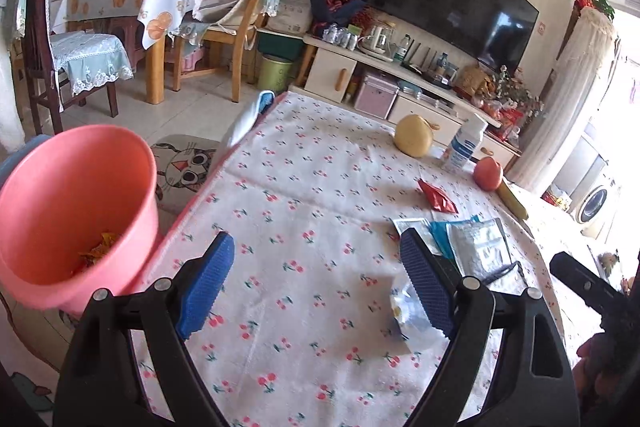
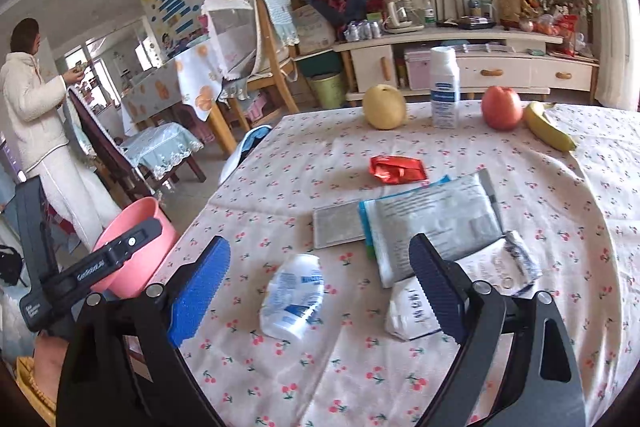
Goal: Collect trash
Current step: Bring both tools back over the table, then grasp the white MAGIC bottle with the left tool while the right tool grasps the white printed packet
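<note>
your table (image 2: 460,367), under its cherry-print cloth, fills most of both views, and all the trash lies on it in front of you. at its left edge sits the pink bin (image 1: 76,203), mouth tilted toward your left camera, with a scrap of orange-yellow litter in the bottom; from the right wrist view you see the same bin (image 2: 136,247) behind your left tool.

the biggest piece of trash is the grey-white packet with the blue edge (image 2: 432,223), lying flat near the middle of the cloth, with a small grey card (image 2: 338,225) touching its left side. nearer to you lie a crumpled white and blue wrapper (image 2: 294,297) and a folded white paper packet (image 2: 412,313), the second just beside your right tool's right finger. a crumpled red wrapper (image 2: 396,169) lies farther back, apart from the rest.

along the far edge stand a yellow pear (image 2: 384,107), a white carton (image 2: 444,93), a red apple (image 2: 502,107) and a banana (image 2: 548,129).

your left gripper (image 1: 318,279) is spread wide and holds nothing; it hangs over bare cloth, with a crumpled wrapper (image 1: 408,311) against its right finger. your right gripper (image 2: 320,283) is also spread wide and empty, with the white and blue wrapper lying between its fingers.
</note>
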Motion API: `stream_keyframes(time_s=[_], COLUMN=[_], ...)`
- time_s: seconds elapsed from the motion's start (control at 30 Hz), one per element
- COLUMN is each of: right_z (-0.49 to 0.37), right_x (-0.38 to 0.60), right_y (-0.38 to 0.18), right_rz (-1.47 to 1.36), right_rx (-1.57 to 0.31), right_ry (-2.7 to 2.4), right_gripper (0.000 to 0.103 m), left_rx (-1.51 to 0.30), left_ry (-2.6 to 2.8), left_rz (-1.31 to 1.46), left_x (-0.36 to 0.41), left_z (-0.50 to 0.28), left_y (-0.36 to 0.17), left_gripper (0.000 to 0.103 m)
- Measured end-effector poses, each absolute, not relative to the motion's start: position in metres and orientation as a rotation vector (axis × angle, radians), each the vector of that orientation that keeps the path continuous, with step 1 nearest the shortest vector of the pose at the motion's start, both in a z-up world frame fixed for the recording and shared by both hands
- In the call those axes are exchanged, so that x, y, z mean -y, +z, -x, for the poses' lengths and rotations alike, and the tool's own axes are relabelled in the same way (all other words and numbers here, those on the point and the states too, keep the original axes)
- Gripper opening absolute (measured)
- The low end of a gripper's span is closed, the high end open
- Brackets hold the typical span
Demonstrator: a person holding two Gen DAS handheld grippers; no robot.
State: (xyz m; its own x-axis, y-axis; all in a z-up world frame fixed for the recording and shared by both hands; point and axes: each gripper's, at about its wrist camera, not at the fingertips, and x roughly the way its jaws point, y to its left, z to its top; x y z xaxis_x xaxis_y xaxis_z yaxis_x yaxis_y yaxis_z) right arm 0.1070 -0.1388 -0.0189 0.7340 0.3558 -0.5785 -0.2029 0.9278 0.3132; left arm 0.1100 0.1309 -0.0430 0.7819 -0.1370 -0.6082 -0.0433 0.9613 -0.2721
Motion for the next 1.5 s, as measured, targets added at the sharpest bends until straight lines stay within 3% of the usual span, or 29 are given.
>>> stream_keyframes(time_s=[0.23,0.57,0.7,0.8,1.0,1.07,1.27,1.5], right_z=[-0.097,-0.105,-0.115,-0.124,-0.146,-0.153,-0.177,-0.19], right_x=[0.205,0.246,0.243,0.238,0.229,0.225,0.21,0.2], right_y=[-0.032,-0.086,-0.101,-0.105,-0.108,-0.107,-0.108,-0.116], right_rz=[-0.284,-0.427,-0.478,-0.488,-0.459,-0.423,-0.318,-0.209], right_rx=[-0.711,-0.919,-0.967,-0.988,-0.981,-0.97,-0.955,-0.934], right_ry=[0.193,0.167,0.219,0.224,0.202,0.185,0.167,0.124], right_gripper=[0.09,0.09,0.076,0.075,0.076,0.076,0.09,0.089], left_rx=[-0.718,-0.843,-0.879,-0.894,-0.925,-0.92,-0.922,-0.92], left_ry=[-0.133,-0.162,-0.155,-0.137,-0.143,-0.153,-0.174,-0.181], left_rz=[0.21,0.144,0.124,0.097,0.108,0.111,0.096,0.098], left_x=[-0.065,-0.015,-0.006,-0.002,0.001,0.003,0.013,0.013], left_z=[-0.097,-0.116,-0.129,-0.135,-0.15,-0.153,-0.161,-0.165], left_y=[-0.053,-0.094,-0.106,-0.113,-0.122,-0.121,-0.122,-0.122], left_gripper=[0.085,0.085,0.085,0.083,0.062,0.062,0.062,0.062])
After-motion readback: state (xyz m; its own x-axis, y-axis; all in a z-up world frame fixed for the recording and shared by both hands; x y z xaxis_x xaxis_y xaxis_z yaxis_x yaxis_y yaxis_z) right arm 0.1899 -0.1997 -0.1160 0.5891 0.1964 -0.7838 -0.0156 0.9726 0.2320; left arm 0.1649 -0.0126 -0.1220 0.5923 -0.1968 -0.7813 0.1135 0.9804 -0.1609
